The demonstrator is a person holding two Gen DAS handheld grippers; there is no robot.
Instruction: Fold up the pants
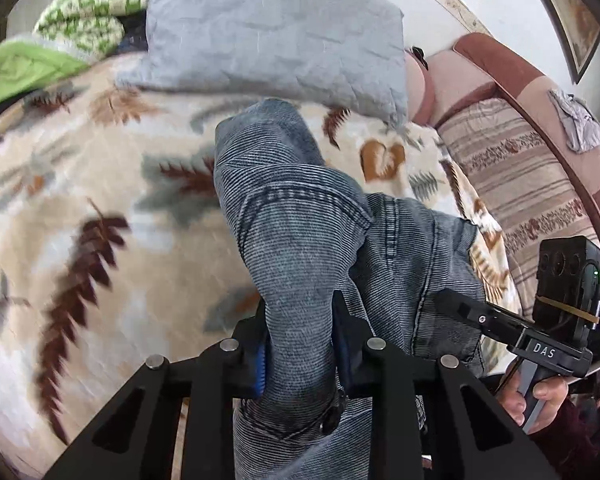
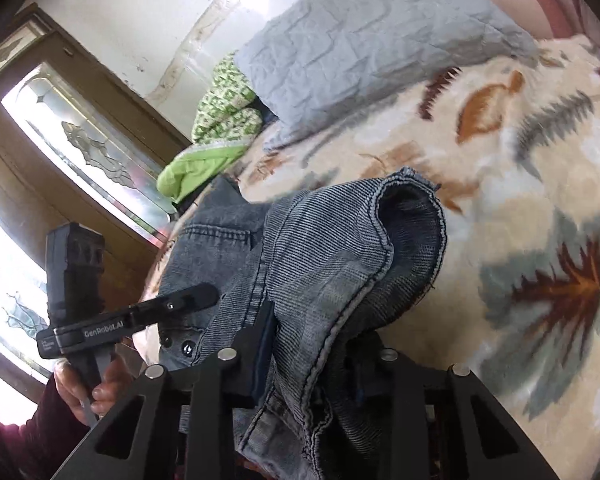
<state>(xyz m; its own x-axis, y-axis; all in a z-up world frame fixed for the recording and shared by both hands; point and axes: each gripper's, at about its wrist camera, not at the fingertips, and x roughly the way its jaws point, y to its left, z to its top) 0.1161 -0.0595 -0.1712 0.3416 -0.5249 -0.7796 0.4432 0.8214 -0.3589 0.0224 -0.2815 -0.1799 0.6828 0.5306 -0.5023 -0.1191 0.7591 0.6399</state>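
Note:
The pants are grey-blue ribbed denim jeans [image 1: 296,216], held up above a leaf-patterned blanket [image 1: 80,200]. My left gripper [image 1: 298,344] is shut on a bunched fold of the jeans; the cloth fills the gap between its fingers. My right gripper [image 2: 312,364] is shut on another part of the jeans [image 2: 340,264], near a hemmed leg opening that gapes toward the camera. The right gripper also shows at the right of the left wrist view [image 1: 460,308], against the denim. The left gripper shows at the left of the right wrist view [image 2: 196,296], against the denim.
A grey quilted pillow [image 1: 272,36] lies at the far end of the blanket. A green patterned quilt [image 1: 88,12] is bunched beside it. A striped sofa [image 1: 516,176] runs along the right. A wooden door with glass panels [image 2: 80,140] stands on the left.

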